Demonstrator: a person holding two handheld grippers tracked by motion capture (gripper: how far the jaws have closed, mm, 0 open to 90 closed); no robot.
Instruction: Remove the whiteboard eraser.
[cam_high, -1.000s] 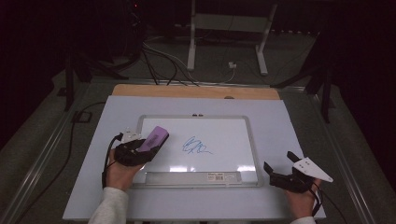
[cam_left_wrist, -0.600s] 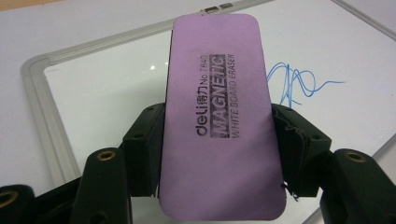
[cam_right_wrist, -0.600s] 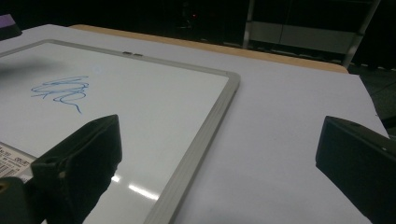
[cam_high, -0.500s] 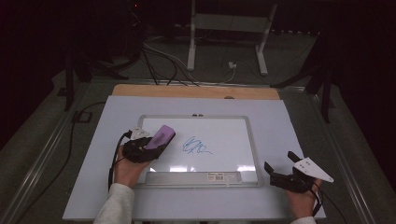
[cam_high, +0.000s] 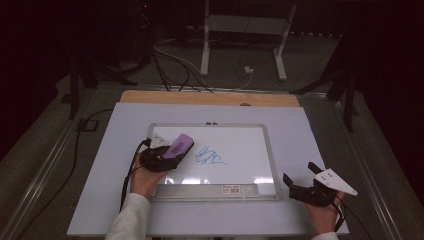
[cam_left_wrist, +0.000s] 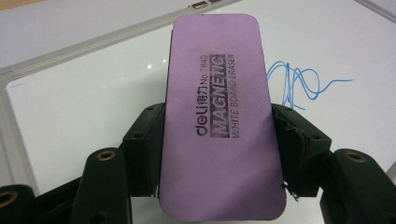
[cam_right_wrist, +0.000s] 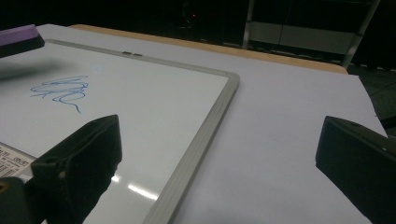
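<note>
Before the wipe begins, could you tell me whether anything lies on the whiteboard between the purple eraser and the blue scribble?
Nothing visible does. The left tool holds the eraser, and only bare whiteboard separates it from the blue scribble.

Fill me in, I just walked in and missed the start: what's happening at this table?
A person holds a gripper in each hand. The left gripper is clamped on a purple eraser over the whiteboard, beside a blue scribble not yet wiped. The right gripper rests open on the table, right of the board, holding nothing.
</note>
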